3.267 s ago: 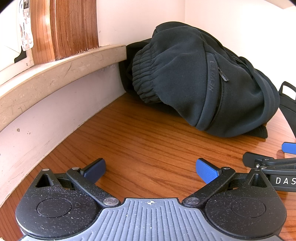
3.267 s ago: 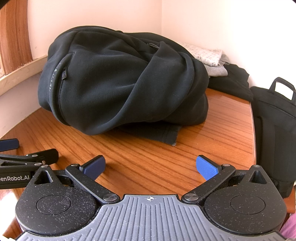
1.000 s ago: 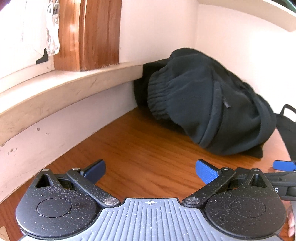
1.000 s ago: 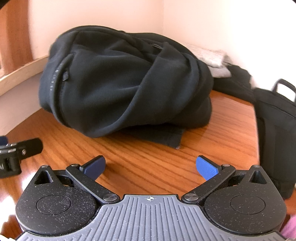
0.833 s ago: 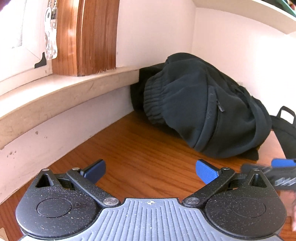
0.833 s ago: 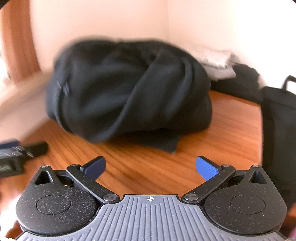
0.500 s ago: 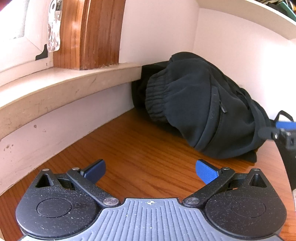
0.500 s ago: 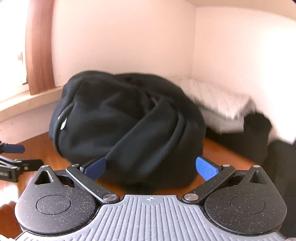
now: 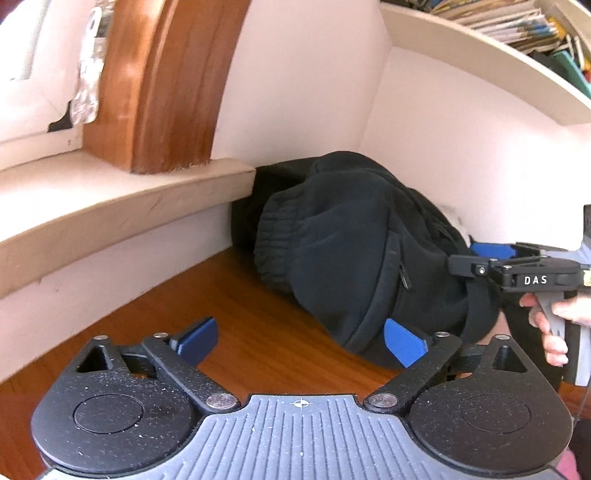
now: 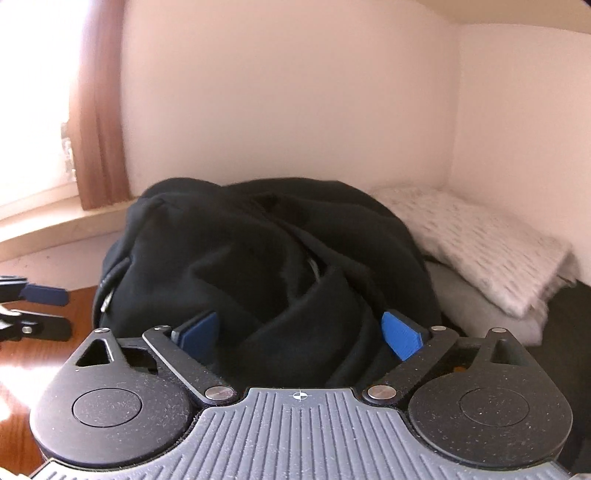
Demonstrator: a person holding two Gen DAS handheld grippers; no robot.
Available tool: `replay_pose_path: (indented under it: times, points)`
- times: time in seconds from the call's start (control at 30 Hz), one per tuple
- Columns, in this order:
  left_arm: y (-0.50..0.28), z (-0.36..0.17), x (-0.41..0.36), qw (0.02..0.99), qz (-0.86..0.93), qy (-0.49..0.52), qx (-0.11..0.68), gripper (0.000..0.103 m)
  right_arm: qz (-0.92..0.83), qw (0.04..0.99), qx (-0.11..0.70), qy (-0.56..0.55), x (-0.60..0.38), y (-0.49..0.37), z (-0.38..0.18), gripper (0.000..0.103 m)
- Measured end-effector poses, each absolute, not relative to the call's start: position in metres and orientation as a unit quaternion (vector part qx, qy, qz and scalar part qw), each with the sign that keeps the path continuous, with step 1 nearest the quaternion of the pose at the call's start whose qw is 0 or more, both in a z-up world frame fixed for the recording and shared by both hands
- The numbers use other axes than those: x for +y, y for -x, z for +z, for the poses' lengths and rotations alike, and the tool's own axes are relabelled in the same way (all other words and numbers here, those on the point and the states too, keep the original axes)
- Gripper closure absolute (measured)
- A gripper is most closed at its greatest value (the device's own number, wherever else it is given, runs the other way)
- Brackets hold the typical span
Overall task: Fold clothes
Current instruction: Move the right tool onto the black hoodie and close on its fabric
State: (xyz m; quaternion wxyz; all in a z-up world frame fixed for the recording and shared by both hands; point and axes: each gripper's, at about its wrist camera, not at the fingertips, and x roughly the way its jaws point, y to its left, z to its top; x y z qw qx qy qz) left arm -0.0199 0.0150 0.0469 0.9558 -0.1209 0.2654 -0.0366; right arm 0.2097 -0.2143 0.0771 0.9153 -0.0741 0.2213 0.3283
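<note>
The white letters "DAS" can be read on the black side of the right gripper (image 9: 480, 260), which a hand (image 9: 554, 325) holds. Books (image 9: 517, 22) stand on the shelf (image 9: 480, 62) high up, but their words are too small and blurry to read.
</note>
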Motion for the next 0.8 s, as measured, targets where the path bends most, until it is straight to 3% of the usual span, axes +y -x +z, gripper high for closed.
replay_pose_path:
  times: [0.07, 0.13, 0.47, 0.6, 0.67, 0.8]
  points:
    - [0.014, 0.051, 0.012, 0.955, -0.032, 0.126, 0.266, 0.006, 0.345, 0.911, 0.216, 0.071, -0.21, -0.214, 0.082, 0.012]
    - [0.014, 0.052, 0.013, 0.956, -0.029, 0.14, 0.258, 0.005, 0.365, 0.905, 0.207, 0.074, -0.206, -0.216, 0.09, 0.02]
    - [0.01, 0.036, 0.028, 0.951, -0.002, 0.172, 0.255, 0.001, 0.442, 0.871, 0.178, 0.116, -0.13, -0.228, 0.124, 0.019]
    - [0.008, 0.032, 0.032, 0.95, -0.007, 0.177, 0.258, 0.001, 0.447, 0.857, 0.203, 0.155, -0.101, -0.238, 0.108, 0.02]
    - [0.007, 0.031, 0.033, 0.949, -0.01, 0.179, 0.26, 0.001, 0.451, 0.849, 0.212, 0.174, -0.096, -0.24, 0.098, 0.024]
    - [0.005, 0.027, 0.037, 0.947, -0.015, 0.183, 0.263, 0.001, 0.459, 0.846, 0.214, 0.169, -0.107, -0.236, 0.097, 0.044]
